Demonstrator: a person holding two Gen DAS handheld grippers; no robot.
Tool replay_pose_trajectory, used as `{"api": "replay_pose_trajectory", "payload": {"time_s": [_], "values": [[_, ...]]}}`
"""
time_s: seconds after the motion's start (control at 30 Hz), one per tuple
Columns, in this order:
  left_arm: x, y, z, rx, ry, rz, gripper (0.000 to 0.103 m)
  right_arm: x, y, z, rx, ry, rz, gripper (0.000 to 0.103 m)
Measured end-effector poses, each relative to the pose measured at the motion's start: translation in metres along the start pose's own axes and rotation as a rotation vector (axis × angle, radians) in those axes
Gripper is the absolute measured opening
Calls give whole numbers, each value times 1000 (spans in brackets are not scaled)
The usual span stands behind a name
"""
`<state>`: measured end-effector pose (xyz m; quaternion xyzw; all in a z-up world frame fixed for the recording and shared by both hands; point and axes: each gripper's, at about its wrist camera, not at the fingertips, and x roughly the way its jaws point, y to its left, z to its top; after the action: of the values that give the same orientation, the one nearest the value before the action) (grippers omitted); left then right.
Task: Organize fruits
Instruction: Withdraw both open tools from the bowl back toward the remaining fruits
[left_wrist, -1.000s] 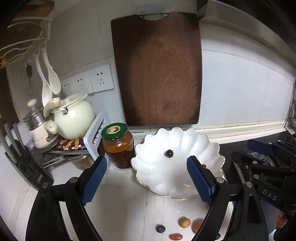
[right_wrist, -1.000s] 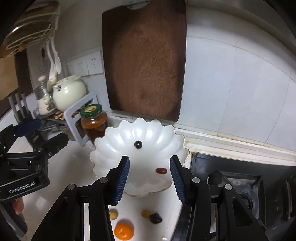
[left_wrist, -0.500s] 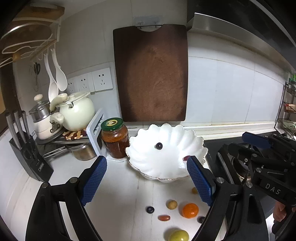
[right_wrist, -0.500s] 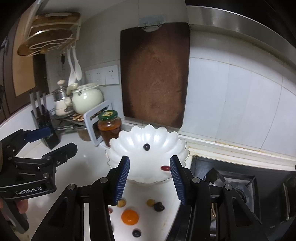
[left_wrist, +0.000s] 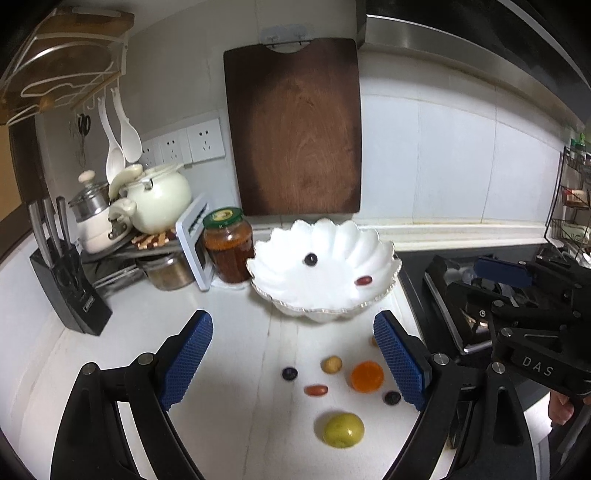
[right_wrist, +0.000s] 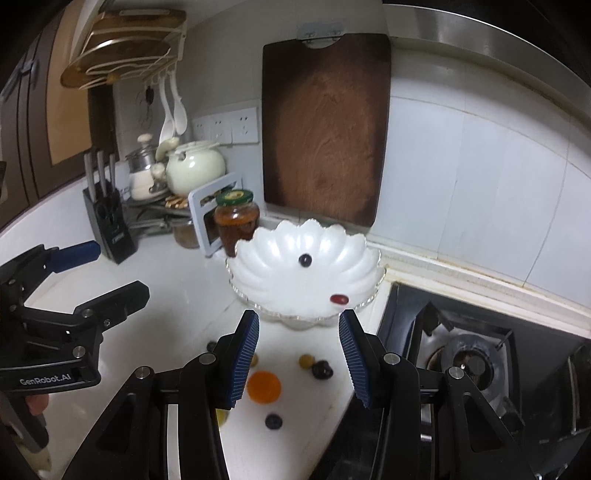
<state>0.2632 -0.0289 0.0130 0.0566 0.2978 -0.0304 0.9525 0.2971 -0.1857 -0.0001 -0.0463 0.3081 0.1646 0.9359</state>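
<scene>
Two small fruits (left_wrist: 310, 259) in white bowl (left_wrist: 384, 254), about seven left on table (left_wrist: 236, 354); both hand-held grippers (left_wrist: 291, 360) (right_wrist: 298, 356) released, empty.

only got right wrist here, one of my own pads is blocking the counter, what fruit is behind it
observer: a yellow-green fruit, the biggest of the loose ones, lies on the counter there.
operator: anything else hidden down there
observer: a red oval fruit lies just right of a dark berry, touching nothing.
operator: is the left gripper carrying anything
observer: no, the left gripper is open with nothing between its pads.
</scene>
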Motion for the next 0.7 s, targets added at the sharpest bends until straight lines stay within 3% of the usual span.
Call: {"api": "replay_pose_trajectory", "payload": {"time_s": [0.7], "values": [[13, -22, -54, 23, 130, -30, 90, 14, 1, -48, 1, 145, 94, 47]]}}
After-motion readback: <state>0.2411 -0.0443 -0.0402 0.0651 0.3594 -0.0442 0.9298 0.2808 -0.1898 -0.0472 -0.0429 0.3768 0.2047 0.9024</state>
